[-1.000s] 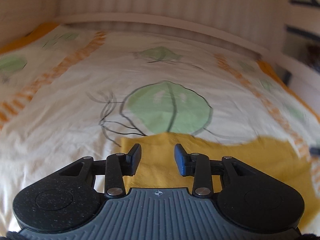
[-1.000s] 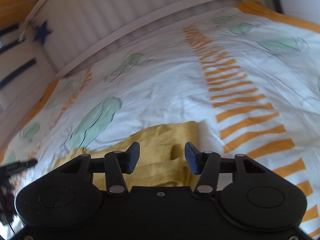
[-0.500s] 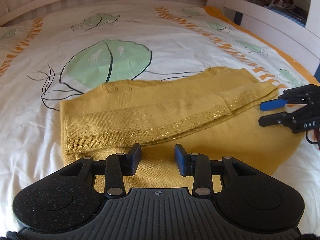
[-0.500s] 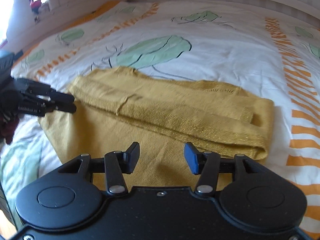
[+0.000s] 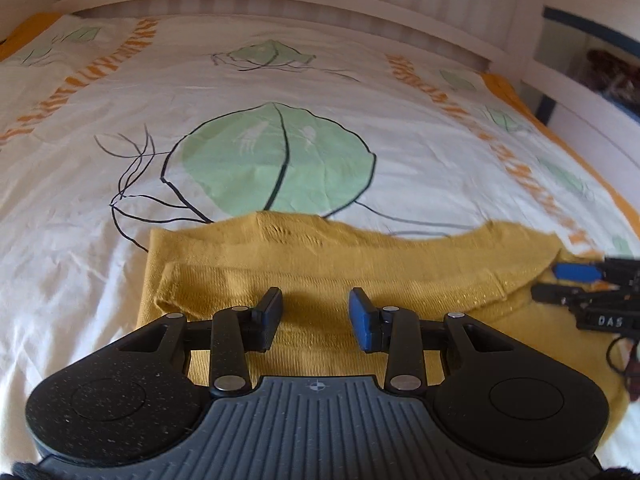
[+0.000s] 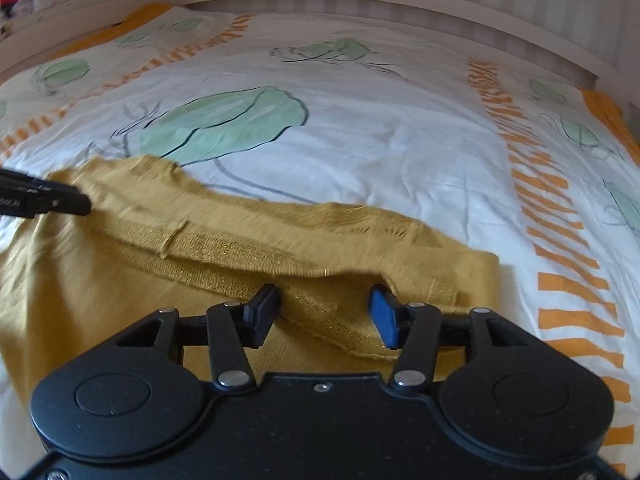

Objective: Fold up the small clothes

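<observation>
Both of my grippers are open wide and hold nothing. My left gripper (image 5: 314, 314) hangs low over the yellow sweater (image 5: 400, 264), with its fingers spread above the near part of the cloth. My right gripper (image 6: 324, 312) is low over the other end of the sweater, and a folded edge with a shiny gold band (image 6: 240, 252) lies between its fingers. I cannot tell if the fingers touch the cloth.

The sweater lies flat on the bed cover (image 5: 280, 80), partly folded, with a long strip lying across it. It covers the bottom of a big green leaf (image 5: 276, 160) drawn on the cover. Orange stripes (image 6: 560, 240) run down the cover beside the sweater.
</observation>
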The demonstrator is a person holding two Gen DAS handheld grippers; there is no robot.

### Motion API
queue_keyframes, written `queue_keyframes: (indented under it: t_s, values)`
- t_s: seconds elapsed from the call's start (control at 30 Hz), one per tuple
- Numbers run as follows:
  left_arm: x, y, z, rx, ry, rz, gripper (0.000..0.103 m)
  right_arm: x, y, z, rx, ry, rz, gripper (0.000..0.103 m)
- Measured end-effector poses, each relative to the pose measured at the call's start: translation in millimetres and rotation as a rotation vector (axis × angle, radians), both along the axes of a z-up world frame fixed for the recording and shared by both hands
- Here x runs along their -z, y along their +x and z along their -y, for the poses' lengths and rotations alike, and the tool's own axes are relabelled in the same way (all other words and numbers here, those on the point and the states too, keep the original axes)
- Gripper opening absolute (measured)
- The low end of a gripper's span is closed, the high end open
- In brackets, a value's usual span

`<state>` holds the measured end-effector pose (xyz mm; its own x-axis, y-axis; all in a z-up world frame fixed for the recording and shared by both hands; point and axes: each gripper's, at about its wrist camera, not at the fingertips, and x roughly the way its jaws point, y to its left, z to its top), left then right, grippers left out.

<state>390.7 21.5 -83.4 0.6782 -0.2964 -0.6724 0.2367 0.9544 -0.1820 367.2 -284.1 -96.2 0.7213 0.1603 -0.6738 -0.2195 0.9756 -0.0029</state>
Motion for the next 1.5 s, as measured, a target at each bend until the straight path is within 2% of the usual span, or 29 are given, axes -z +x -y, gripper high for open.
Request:
queue_keyframes:
  t_s: [0.2, 0.33, 0.43, 0.57, 0.7, 0.77, 0.87, 1.0, 1.07, 1.17, 1.37, 1.5]
  values:
    - [-11, 8, -7, -0.078, -0.064, 0.016, 0.035, -8, 7, 16, 0.128, 0.068, 0.026, 0.062]
    - [-22, 2, -13, -0.085, -0.049, 0.055, 0.036, -17, 0, 21, 0.126, 0.087, 0.051, 0.062]
    - [-28, -1, -20, -0.106, -0.041, 0.072, 0.036, -23, -7, 16, 0.012, 0.12, 0.046, 0.062]
    - [-30, 4, -34, -0.176, -0.071, 0.048, 0.036, -20, -16, -21, -0.184, 0.102, -0.031, 0.062]
    - [-29, 7, -41, -0.203, -0.079, 0.032, 0.036, -10, -13, -61, -0.266, 0.061, -0.086, 0.062]
    - [-27, 7, -43, -0.201, -0.07, 0.023, 0.036, -3, -2, -82, -0.27, -0.024, -0.082, 0.062]
    - [-26, 7, -45, -0.193, -0.062, 0.014, 0.036, -1, 23, -96, -0.226, -0.088, -0.046, 0.063]
    - [-27, 7, -48, -0.192, -0.064, 0.009, 0.037, -9, 57, -81, -0.061, -0.058, -0.013, 0.063]
    - [-27, 7, -51, -0.192, -0.062, 0.008, 0.038, -17, 63, -65, 0.021, -0.004, 0.0, 0.063]
    - [-25, 9, -54, -0.182, -0.067, -0.007, 0.041, -29, 51, -33, 0.083, 0.094, 0.03, 0.064]
    - [-17, 11, -62, -0.188, -0.051, -0.041, 0.041, -32, 11, 32, 0.178, 0.174, 0.068, 0.065]
    - [-13, 14, -69, -0.181, -0.032, -0.059, 0.041, -23, -9, 64, 0.206, 0.179, 0.062, 0.065]
